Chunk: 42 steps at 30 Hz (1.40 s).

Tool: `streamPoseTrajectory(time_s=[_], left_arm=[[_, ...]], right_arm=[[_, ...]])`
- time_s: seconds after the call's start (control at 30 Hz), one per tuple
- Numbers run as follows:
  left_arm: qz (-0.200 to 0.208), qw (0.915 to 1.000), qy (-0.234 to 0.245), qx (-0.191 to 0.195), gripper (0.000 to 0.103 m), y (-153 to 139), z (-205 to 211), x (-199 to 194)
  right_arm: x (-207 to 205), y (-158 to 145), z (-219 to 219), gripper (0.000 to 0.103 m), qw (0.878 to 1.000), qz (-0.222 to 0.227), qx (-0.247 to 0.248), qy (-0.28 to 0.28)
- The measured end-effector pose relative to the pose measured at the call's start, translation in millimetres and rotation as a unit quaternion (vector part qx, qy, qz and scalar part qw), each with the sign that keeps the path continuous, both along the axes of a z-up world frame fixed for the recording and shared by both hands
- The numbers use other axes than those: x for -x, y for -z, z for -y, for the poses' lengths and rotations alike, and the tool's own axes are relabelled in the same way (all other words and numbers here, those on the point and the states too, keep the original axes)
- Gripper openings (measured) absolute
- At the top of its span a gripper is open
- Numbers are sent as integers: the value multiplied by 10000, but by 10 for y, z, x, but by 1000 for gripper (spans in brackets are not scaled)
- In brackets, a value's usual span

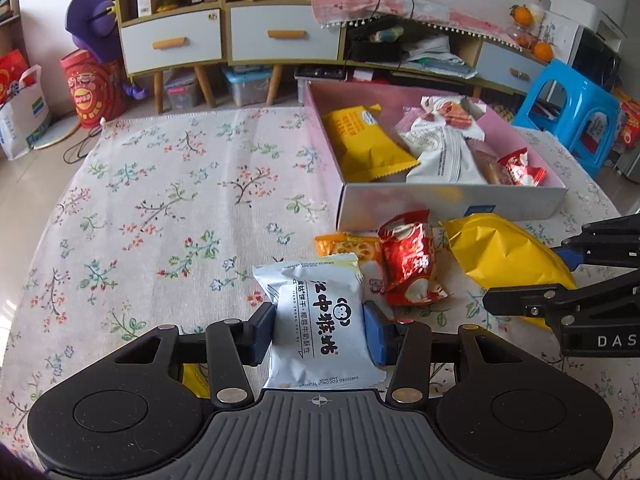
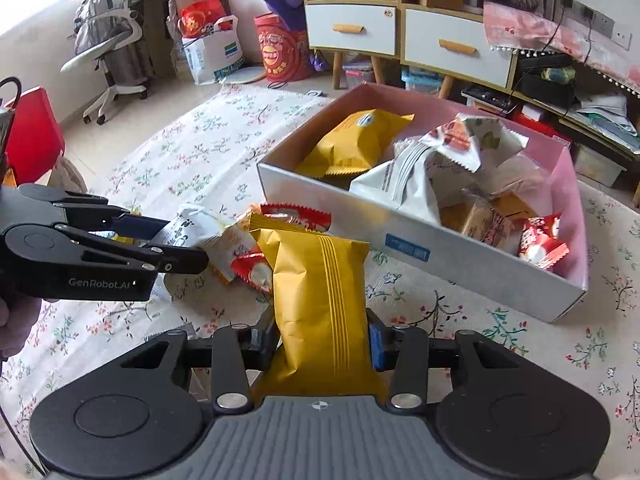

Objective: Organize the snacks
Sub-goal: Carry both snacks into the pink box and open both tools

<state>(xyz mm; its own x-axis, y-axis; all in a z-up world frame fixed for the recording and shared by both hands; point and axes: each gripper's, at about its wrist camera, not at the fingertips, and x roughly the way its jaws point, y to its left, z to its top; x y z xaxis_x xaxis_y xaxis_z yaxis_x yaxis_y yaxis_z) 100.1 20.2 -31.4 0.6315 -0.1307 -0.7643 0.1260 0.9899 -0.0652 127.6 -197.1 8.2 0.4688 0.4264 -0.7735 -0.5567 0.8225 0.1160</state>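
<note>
Bright daylight, sharp focus, fisheye-bent edges

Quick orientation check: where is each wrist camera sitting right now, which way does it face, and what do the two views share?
Left wrist: sits behind the left gripper, shut on a white snack packet, facing the box; the right gripper enters from the right.
Right wrist: sits behind the right gripper, shut on a yellow snack packet, facing the box obliquely; the left gripper enters from the left.
Shared: box, floral tablecloth, red candy packet.

white packet: glossy plastic film
yellow packet: crinkled shiny foil
box: smooth cardboard
tablecloth: matt woven cloth
</note>
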Motion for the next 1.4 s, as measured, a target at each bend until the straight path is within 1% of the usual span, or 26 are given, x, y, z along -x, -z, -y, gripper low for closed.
streamPoseTrajectory(time_s=[0.23, 0.43, 0.57, 0.73, 0.93, 1.07, 1.17, 1.3, 1.4], left_arm=[[57, 9998, -111, 148, 44, -111, -58, 1], [218, 9989, -220, 361, 44, -286, -108, -18], [286, 9980, -229, 517, 44, -407, -105, -74], [593, 9968, -203, 499, 44, -594, -30, -162], [636, 9951, -208, 728, 44, -728, 118, -348], [725, 9958, -41, 557, 44, -731, 312, -489], [644, 9968, 23, 481, 44, -676, 459, -629], [564, 9974, 17, 448, 44, -596, 612, -818], [530, 9973, -33, 504, 44, -541, 674, -958]], right_arm=[[-19, -118, 82, 31, 9997, 113, -161, 143], [-43, -271, 182, 31, 9982, 296, -344, 403], [-90, -336, 277, 31, 9951, 434, -415, 780], [-234, -407, 417, 31, 9901, 542, -378, 1239], [-410, -503, 626, 31, 9794, 589, -630, 1825], [-535, -494, 679, 31, 9745, 550, -704, 2058], [-571, -469, 667, 31, 9735, 538, -667, 2119], [-604, -436, 667, 31, 9721, 551, -630, 2193], [-629, -403, 680, 31, 9712, 590, -586, 2233]])
